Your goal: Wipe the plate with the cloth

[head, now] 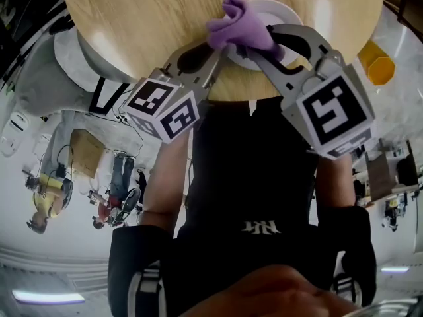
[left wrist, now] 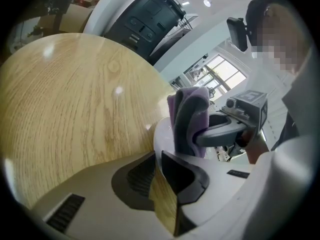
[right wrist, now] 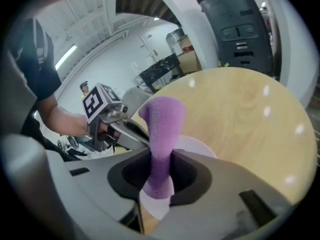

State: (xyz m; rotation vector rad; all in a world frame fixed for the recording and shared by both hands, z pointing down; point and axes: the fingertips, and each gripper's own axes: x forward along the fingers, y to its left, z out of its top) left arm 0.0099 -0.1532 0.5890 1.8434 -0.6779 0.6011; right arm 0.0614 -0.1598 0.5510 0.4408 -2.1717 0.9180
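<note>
A white plate (head: pixel 279 10) lies near the front edge of the round wooden table (head: pixel 158 18). My left gripper (head: pixel 223 50) comes in from the left, and its jaws stand nearly together, pinching the plate's rim (left wrist: pixel 161 134). My right gripper (head: pixel 262 41) is shut on a bunched purple cloth (head: pixel 238 22). The cloth stands up out of its jaws (right wrist: pixel 162 129) above the plate (right wrist: pixel 197 146). The left gripper view shows the cloth (left wrist: pixel 189 116) and the right gripper's fingers (left wrist: pixel 222 131) just beyond the left gripper's tips (left wrist: pixel 159 156). Most of the plate is hidden by the cloth and grippers.
The table top (left wrist: pixel 75 104) stretches away bare beyond the plate. A dark bin-like unit (right wrist: pixel 240 24) stands past the table's far side. A yellow object (head: pixel 378 63) sits on the floor to the right. The person's body is close to the table's front edge.
</note>
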